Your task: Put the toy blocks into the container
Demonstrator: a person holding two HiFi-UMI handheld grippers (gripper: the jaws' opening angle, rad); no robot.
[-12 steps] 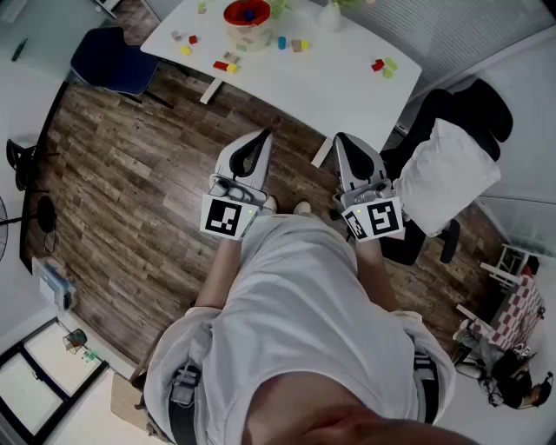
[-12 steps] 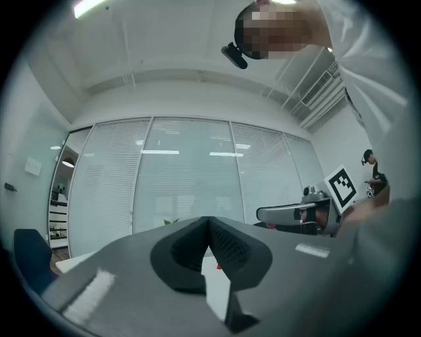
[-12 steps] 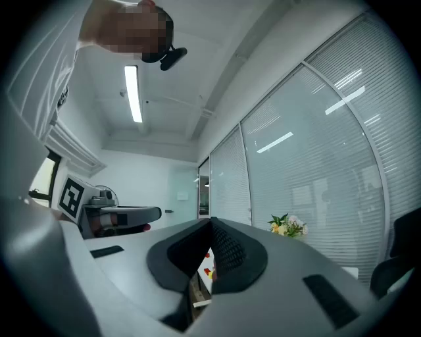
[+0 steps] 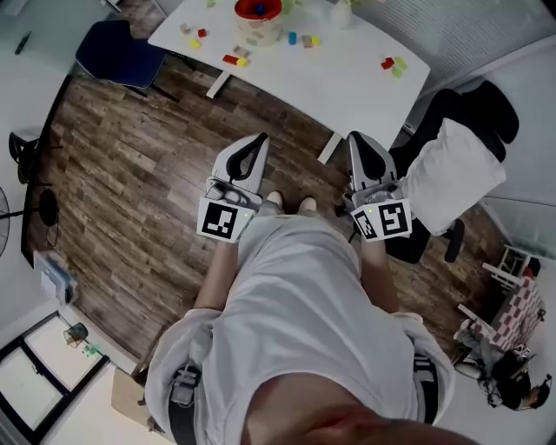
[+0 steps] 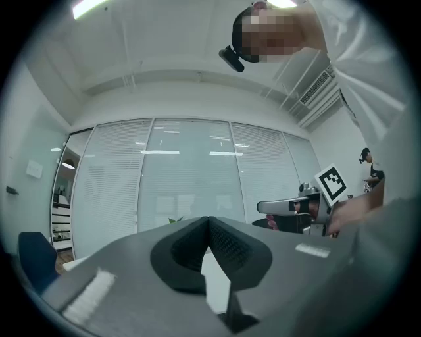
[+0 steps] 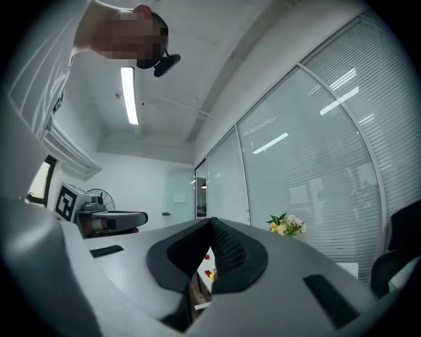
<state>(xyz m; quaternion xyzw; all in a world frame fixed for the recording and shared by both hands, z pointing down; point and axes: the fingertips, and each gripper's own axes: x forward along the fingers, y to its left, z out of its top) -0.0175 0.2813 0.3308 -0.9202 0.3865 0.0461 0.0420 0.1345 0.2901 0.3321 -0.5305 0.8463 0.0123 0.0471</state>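
At waist height, well back from the worktop (image 4: 347,83), I hold both tools level and idle. The left gripper (image 4: 259,139) has its fingers (image 5: 230,247) pressed together on nothing, and the right gripper (image 4: 356,137) is the same, its fingers (image 6: 230,250) closed tip to tip and empty. Both point forward over the wooden floor (image 4: 130,174) toward the white worktop.

I judge this as the approach step: no block is in hand. The container (image 4: 258,19), a round bowl with a red rim, stands near the far side, mouth up, with a blue and a red piece already inside. Loose toy blocks lie around it, all apart from the grippers: a red-and-yellow pair (image 4: 234,60) just in front of it, a blue-and-yellow group (image 4: 301,39) to its right, a few small ones (image 4: 193,36) to its left, and a red-and-green pair (image 4: 393,63) near the right corner.

The next move calls for stepping in, spreading one set of fingers and coming down over a block.

The red-and-yellow pair looks like a short row with its long axis roughly along the near edge, though the blocks are too small here to be sure. The bowl has no long axis.
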